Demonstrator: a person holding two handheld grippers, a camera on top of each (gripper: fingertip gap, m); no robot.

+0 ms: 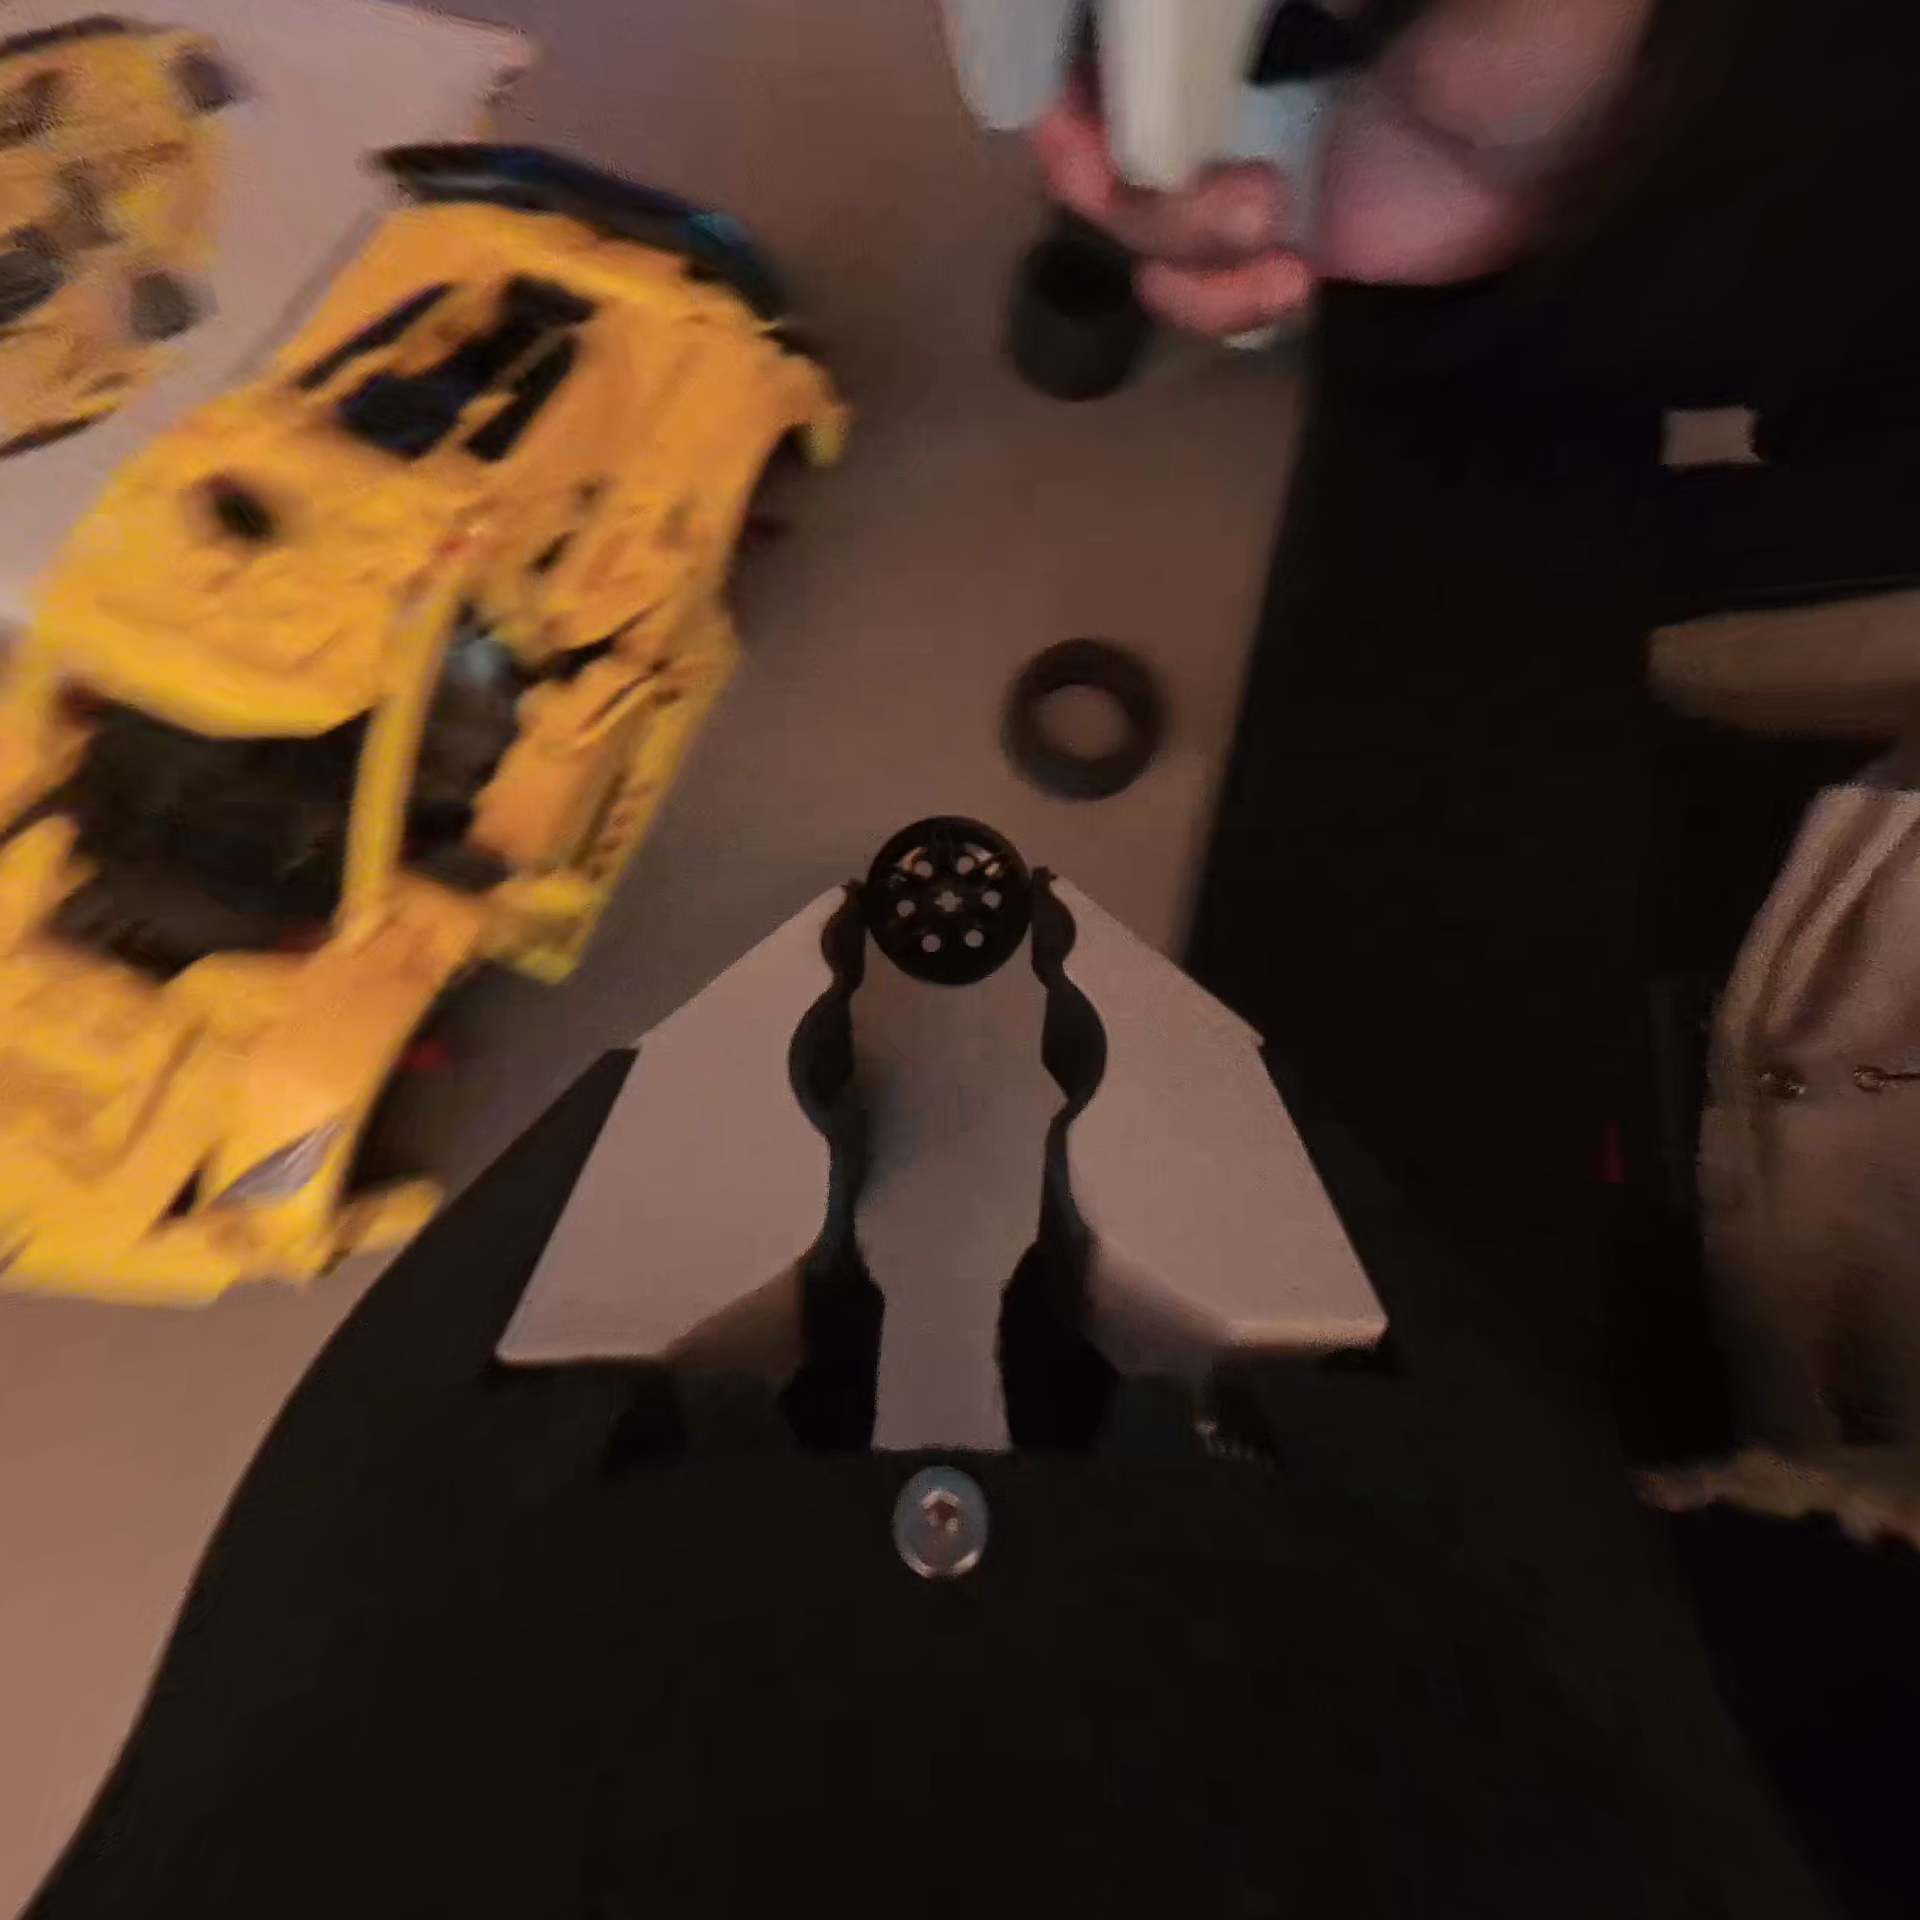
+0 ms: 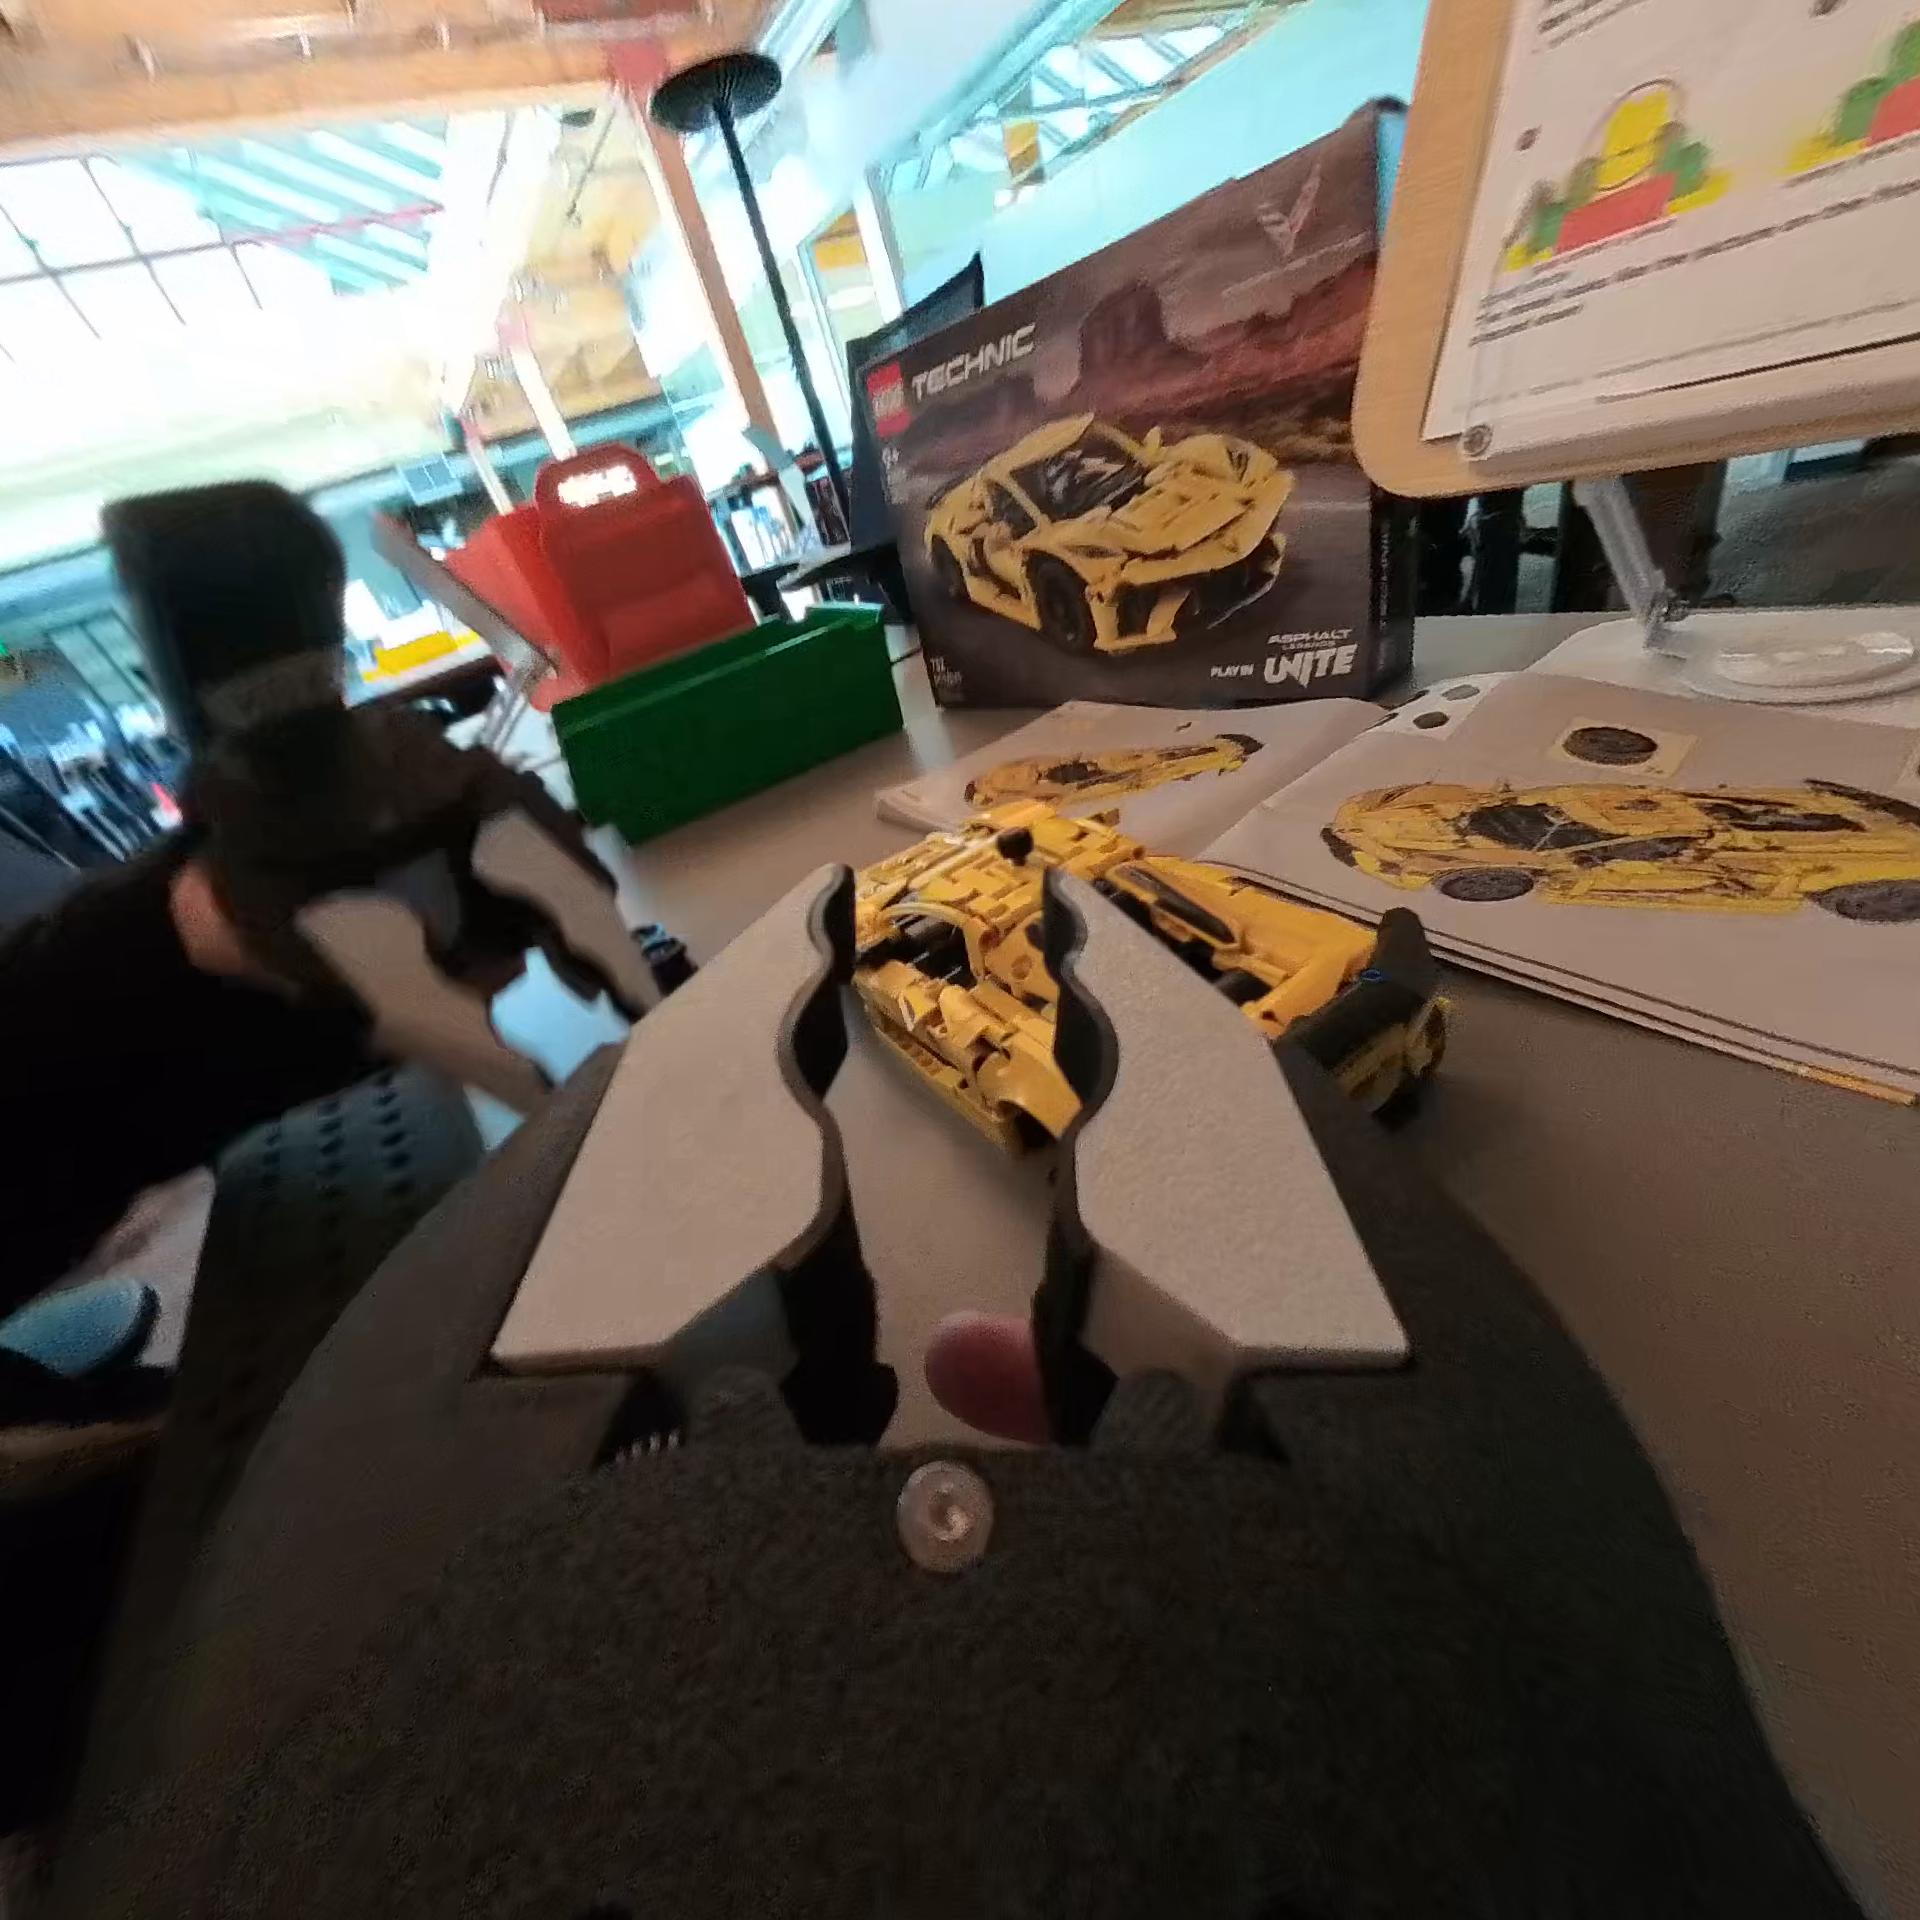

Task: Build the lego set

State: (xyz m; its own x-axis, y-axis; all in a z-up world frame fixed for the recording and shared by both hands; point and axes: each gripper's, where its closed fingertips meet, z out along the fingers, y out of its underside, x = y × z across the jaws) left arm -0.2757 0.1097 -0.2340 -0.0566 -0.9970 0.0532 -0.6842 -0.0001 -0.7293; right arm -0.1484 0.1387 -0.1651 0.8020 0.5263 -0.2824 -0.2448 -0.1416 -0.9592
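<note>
My left gripper (image 1: pixel 948 899) is shut on a small black wheel rim (image 1: pixel 948 902), pinched at the fingertips above the table. The yellow lego car (image 1: pixel 364 675) lies to its left, blurred. A black tyre ring (image 1: pixel 1081 717) lies flat on the table just beyond the rim. A second black tyre (image 1: pixel 1075 322) stands farther off, under the hand that holds my right gripper. In the right wrist view my right gripper (image 2: pixel 945 914) is open and empty, its fingers framing the car (image 2: pixel 1247 935) from close by. The left gripper (image 2: pixel 468 935) shows blurred at the left.
An open instruction booklet (image 2: pixel 1558 831) lies behind the car, and shows too in the left wrist view (image 1: pixel 94 208). The set's box (image 2: pixel 1122 520) stands behind it. A green bin (image 2: pixel 727 717) sits at the back left. A tilted board with a printed sheet (image 2: pixel 1662 208) stands at right. The table edge (image 1: pixel 1247 675) drops off to the right. Left tips to right tips: about 15 cm.
</note>
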